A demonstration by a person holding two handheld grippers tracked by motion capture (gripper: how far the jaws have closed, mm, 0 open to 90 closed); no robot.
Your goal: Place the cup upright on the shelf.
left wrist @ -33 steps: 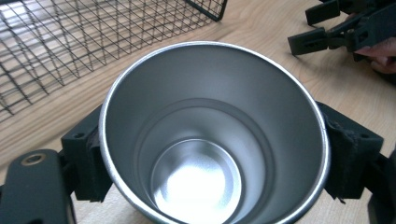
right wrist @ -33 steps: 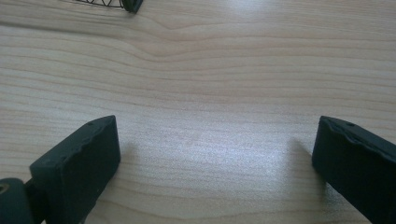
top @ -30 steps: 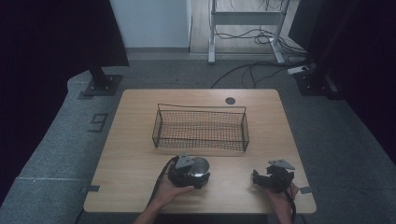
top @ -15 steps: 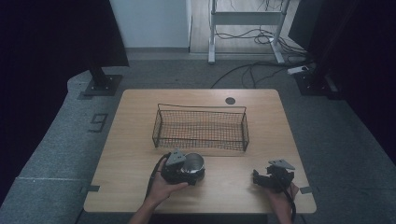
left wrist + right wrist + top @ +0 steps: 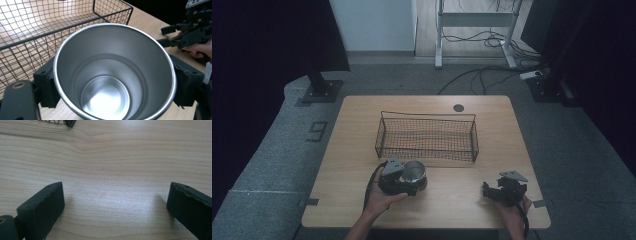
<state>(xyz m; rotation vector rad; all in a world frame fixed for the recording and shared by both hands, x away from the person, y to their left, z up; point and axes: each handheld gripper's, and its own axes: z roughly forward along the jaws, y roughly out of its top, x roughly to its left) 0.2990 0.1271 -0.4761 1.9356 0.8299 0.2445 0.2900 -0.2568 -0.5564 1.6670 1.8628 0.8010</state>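
Steel cup (image 5: pixel 113 75) sits just in front of wire basket (image 5: pixel 427 136) on table (image 5: pixel 352 150) | my left gripper (image 5: pixel 404 180) clamps it, both pads on its wall, mouth toward camera | my right gripper (image 5: pixel 504 189) unclenched, jaws wide, nothing between.

A dark "9" marks the grey floor mat (image 5: pixel 317 131)

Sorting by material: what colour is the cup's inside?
Plain silvery brushed metal, no pattern; the cup shows best in the left gripper view, held in the left gripper.
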